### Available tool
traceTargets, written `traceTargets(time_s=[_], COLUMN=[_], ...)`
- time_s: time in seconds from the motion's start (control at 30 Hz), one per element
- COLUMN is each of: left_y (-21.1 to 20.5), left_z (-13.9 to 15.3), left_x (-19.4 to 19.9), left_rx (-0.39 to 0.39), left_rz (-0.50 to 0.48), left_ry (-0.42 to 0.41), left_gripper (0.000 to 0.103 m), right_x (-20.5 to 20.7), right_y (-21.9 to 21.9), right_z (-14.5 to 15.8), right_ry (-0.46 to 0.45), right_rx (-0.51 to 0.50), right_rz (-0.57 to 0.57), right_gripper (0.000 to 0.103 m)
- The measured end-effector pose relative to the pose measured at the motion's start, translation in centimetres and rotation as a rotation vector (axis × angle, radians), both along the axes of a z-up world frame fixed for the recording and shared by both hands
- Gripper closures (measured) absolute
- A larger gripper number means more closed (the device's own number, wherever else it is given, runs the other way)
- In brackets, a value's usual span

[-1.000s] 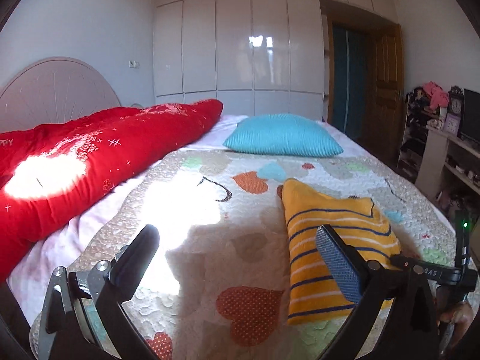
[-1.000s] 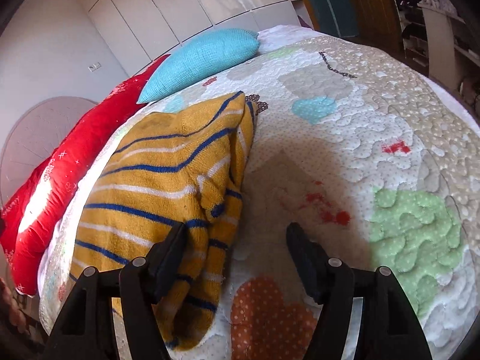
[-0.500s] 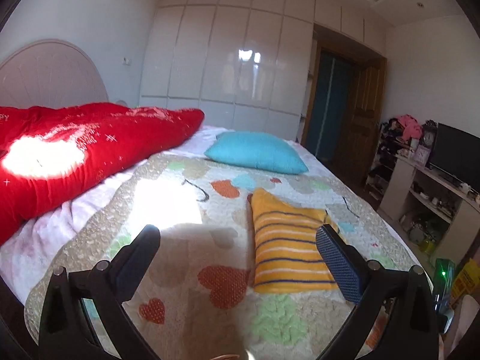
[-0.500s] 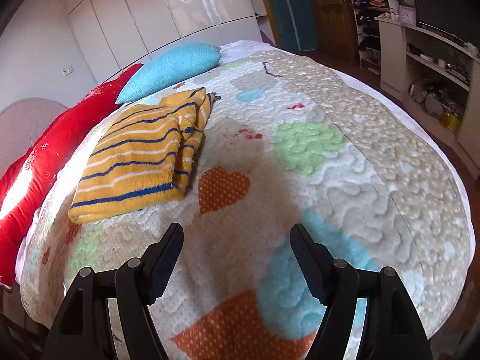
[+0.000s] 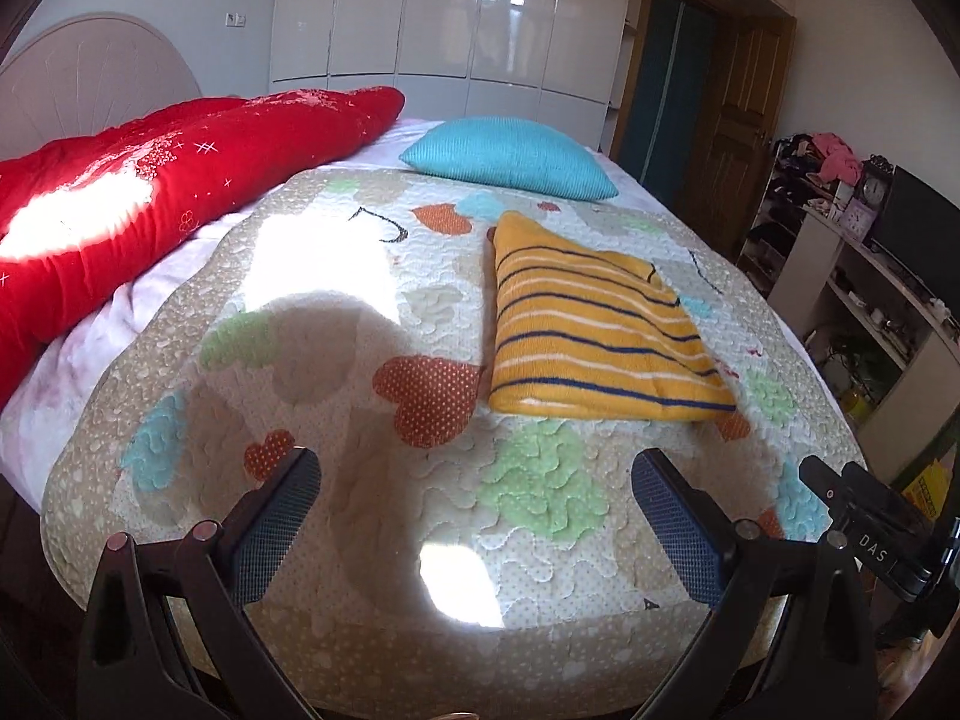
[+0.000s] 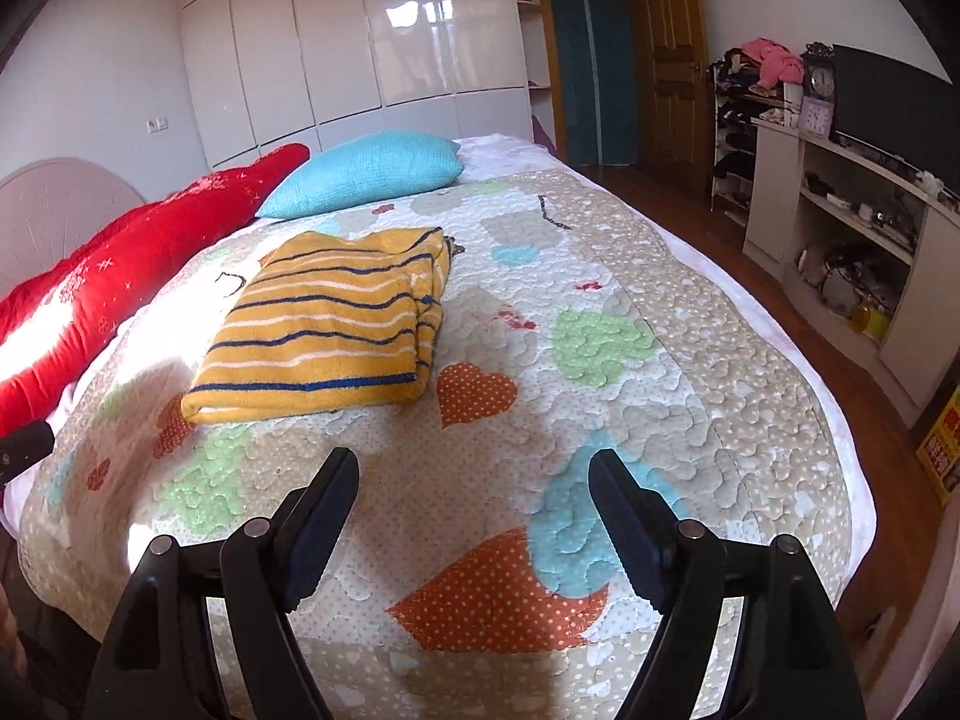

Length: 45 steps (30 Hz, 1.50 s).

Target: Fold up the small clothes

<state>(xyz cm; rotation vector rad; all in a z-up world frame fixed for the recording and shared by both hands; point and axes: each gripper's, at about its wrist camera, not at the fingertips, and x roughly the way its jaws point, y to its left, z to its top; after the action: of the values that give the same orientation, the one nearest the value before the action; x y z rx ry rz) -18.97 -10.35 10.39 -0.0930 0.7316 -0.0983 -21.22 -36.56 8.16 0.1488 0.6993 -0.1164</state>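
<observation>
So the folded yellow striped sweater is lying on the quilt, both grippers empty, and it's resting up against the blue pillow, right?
Not quite. The folded yellow striped sweater lies on the quilt, and the left gripper and right gripper are empty, but the sweater is clear of the blue pillow: the right wrist view shows bare quilt between them.

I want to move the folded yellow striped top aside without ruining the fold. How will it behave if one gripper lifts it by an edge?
The yellow striped top looks like soft knit, so it will probably droop. Its layers lie loose, so lifting one edge likely opens the fold. On the textured quilt it may drag rather than slide.
</observation>
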Motion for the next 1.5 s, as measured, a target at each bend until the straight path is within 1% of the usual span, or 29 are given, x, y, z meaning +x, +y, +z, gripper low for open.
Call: traceTargets(time_s=[0.2, 0.37, 0.57, 0.83, 1.5], left_y=[-0.1, -0.2, -0.8, -1.2, -1.9], left_z=[-1.3, -1.7, -2.3, -3.1, -4.4], left_x=[0.1, 0.3, 0.4, 0.6, 0.8], left_rx=[0.028, 0.066, 0.109, 0.102, 0.094], left_rz=[0.017, 0.031, 0.026, 0.0, -0.037], left_ry=[0.043, 0.063, 0.074, 0.11, 0.161], left_gripper=[0.0, 0.0, 0.0, 0.0, 0.0], right_x=[0.8, 0.9, 1.0, 1.1, 1.4], right_y=[0.6, 1.5, 1.5, 1.5, 2.0], right_z=[-1.5, -1.7, -2.0, -2.6, -3.5], right_ry=[0.05, 0.063, 0.072, 0.092, 0.12], right_rx=[0.055, 0.034, 0.034, 0.041, 0.035], right_rz=[0.028, 0.046, 0.05, 0.048, 0.063], right_gripper=[0.02, 0.02, 0.02, 0.02, 0.019])
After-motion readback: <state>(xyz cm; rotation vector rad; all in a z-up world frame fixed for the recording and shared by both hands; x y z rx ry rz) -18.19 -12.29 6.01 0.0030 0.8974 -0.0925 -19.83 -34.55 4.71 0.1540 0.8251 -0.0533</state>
